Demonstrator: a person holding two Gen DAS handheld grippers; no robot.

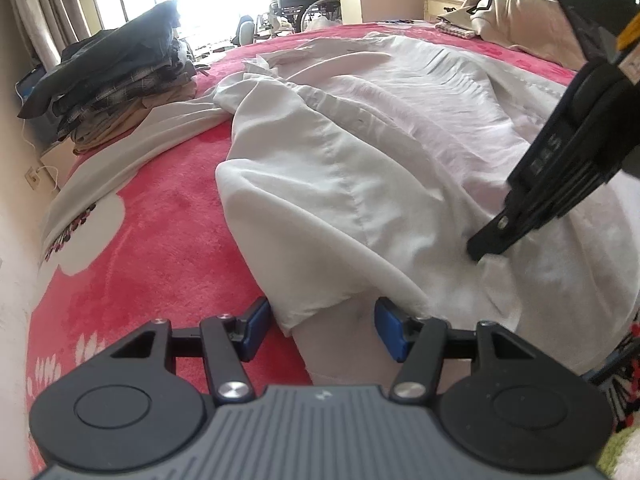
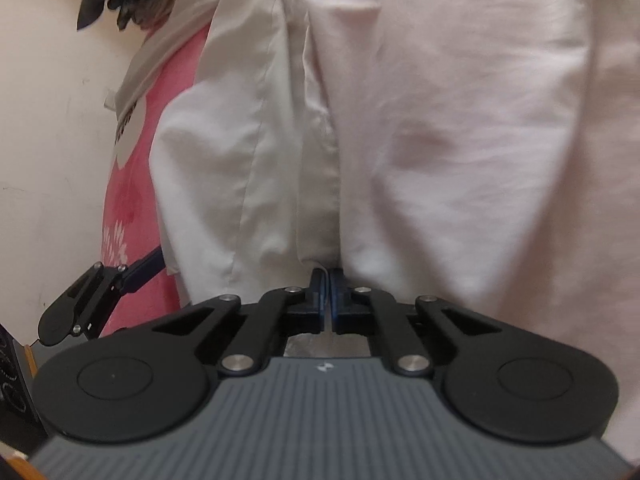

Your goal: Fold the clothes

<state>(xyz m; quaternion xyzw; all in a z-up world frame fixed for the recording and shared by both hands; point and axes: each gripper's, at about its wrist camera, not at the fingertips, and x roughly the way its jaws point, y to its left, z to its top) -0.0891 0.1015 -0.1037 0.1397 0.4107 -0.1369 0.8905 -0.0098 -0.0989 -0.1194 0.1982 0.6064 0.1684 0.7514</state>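
A white shirt [image 1: 360, 128] lies spread and rumpled on a pink blanket [image 1: 152, 216]. My left gripper [image 1: 322, 326] is open, its blue pads either side of the shirt's near hem corner, low over the blanket. My right gripper [image 1: 486, 246] comes in from the right and its tips press into the shirt fabric. In the right wrist view the right gripper [image 2: 329, 280] is shut on a fold of the white shirt [image 2: 440, 140] at its lower edge. The left gripper [image 2: 92, 300] shows there at the lower left.
A stack of folded dark and plaid clothes [image 1: 120, 80] sits at the blanket's far left. A beige garment pile [image 1: 520, 16] lies at the far right. A wall runs along the left edge [image 1: 12, 240]. A wheelchair [image 1: 308, 0] stands beyond the bed.
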